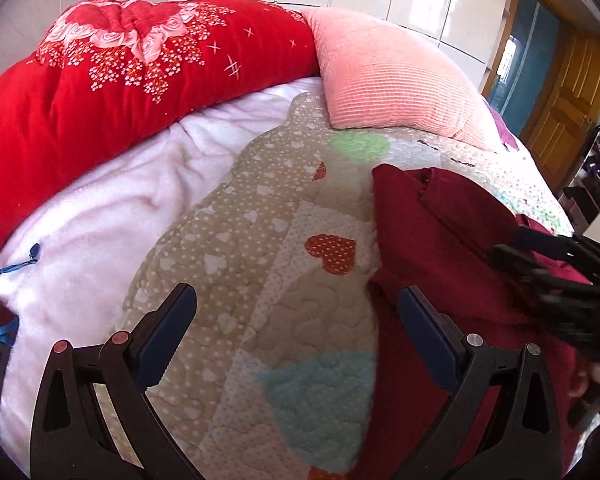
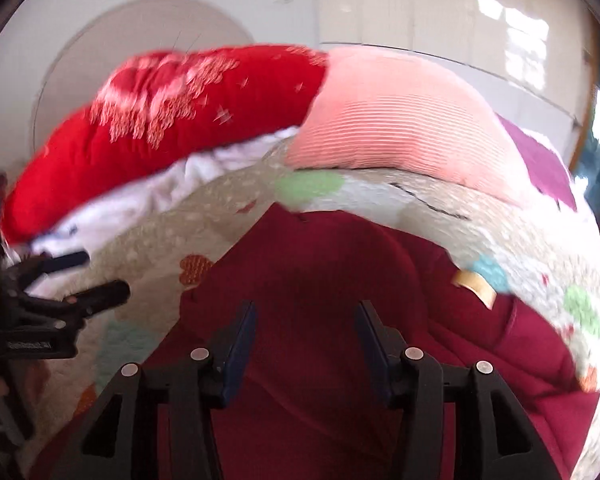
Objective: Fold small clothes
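looking along the left tool [image 1: 298, 312], its jaws are seen spread wide over the patchwork quilt [image 1: 240, 240] with nothing held; the dark red garment [image 1: 452, 220] lies on the quilt just to its right, under the blurred right tool [image 1: 556, 276]. in the right wrist view, the right tool [image 2: 306, 320] is seen parted above the garment [image 2: 312, 264], empty, the pink pillow [image 2: 400, 120] beyond.
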Tool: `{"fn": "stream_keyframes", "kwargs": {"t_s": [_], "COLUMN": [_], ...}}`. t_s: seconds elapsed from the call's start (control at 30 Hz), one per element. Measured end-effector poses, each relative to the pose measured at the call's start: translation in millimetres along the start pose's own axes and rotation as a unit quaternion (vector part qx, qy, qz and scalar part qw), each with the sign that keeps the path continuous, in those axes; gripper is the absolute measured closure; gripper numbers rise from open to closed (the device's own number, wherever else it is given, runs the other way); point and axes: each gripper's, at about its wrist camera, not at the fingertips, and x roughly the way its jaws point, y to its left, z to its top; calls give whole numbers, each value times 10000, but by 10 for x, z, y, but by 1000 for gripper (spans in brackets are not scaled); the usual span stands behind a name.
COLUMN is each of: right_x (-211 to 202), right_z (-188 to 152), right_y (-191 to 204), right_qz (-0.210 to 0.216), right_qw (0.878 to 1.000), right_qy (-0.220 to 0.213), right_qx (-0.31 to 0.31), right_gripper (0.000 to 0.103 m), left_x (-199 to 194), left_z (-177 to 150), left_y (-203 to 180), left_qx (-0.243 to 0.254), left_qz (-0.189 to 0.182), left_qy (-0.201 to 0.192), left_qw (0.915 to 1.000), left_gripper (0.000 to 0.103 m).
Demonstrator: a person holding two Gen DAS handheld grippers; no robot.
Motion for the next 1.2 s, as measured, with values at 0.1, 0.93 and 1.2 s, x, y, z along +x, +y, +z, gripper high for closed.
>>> {"fn": "stream_keyframes", "kwargs": {"t_s": [0.1,0.93,1.2], "right_x": [331,-790,-559], "right_z": [66,-508,-830], "right_y": [19,-1288,-2411], "right_qz": [-390,-1208,-1046], "right_qw": [9988,9762,9380], "right_qy": [226,110,465], "right_qx": [-182,1796,3272], "right_gripper": [58,49,81], "left_x": [5,8,263], "left_z": [7,-40,187], "left_y": [75,-357,-792], "left_qx": [-135,250,463], "left_qz": [-55,52,171], "left_qy": [31,-125,-58], "left_qw": [9999,9996,9988], "left_gripper": [2,2,2]}}
